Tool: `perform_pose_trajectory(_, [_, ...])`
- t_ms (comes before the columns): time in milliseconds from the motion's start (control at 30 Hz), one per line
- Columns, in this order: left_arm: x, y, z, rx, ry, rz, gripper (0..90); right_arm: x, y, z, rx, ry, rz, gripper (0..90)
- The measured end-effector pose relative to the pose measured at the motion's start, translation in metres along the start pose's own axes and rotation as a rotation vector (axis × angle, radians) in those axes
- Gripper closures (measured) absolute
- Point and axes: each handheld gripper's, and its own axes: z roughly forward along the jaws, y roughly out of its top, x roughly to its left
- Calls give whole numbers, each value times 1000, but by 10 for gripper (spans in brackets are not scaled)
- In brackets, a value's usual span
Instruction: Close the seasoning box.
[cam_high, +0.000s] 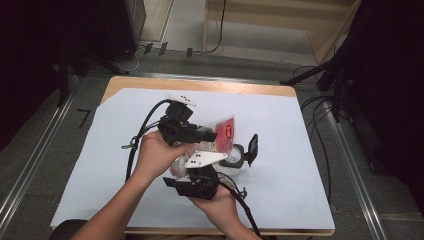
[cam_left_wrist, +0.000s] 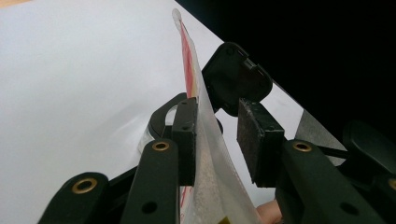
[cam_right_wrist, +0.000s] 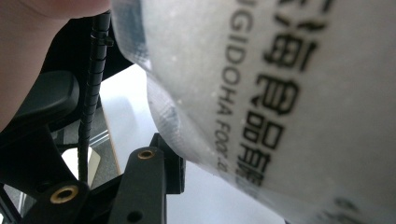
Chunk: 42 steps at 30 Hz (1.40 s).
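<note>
A translucent bag (cam_high: 225, 131) with a red label and black print stands up off the table between my two grippers. My left gripper (cam_high: 212, 137) reaches in from the left. In the left gripper view the bag (cam_left_wrist: 205, 154) lies against the left pad (cam_left_wrist: 186, 140), while the right pad (cam_left_wrist: 259, 140) stands off it with a gap, so these jaws are open around it. My right gripper (cam_high: 202, 170) comes up from below. The full body of the bag (cam_right_wrist: 280, 93) presses on its visible pad (cam_right_wrist: 170, 161) and hides the other jaw.
A clear round jar (cam_high: 235, 159) with its black hinged lid (cam_high: 252, 149) flipped up sits on the table just right of the grippers. The lid (cam_left_wrist: 236, 79) shows behind the bag. A white sheet (cam_high: 125, 150) covers the wooden table. Cables trail from both grippers.
</note>
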Motion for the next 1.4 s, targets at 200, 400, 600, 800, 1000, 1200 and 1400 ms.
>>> perform_pose_trajectory(200, [-3,1,-1,3,10,10,693,0,1,1,-3,11,-3,622])
perform_pose_trajectory(400, [-4,1,-1,-2,16,14,692,1,1,1,-3,8,-4,630])
perform_pose_trajectory(600, [-5,1,-1,-1,19,22,690,0,1,1,-5,11,-2,630])
perform_pose_trajectory(800, [-5,1,-1,0,23,21,690,0,1,1,-4,12,0,630])
perform_pose_trajectory(1000, [-6,1,-1,-1,23,24,690,0,1,1,-5,11,-2,630])
perform_pose_trajectory(1200, [-6,1,-1,3,30,27,699,1,1,1,-4,13,-2,630])
perform_pose_trajectory(1400, [-5,1,-1,0,25,24,698,1,1,1,-3,15,-5,630])
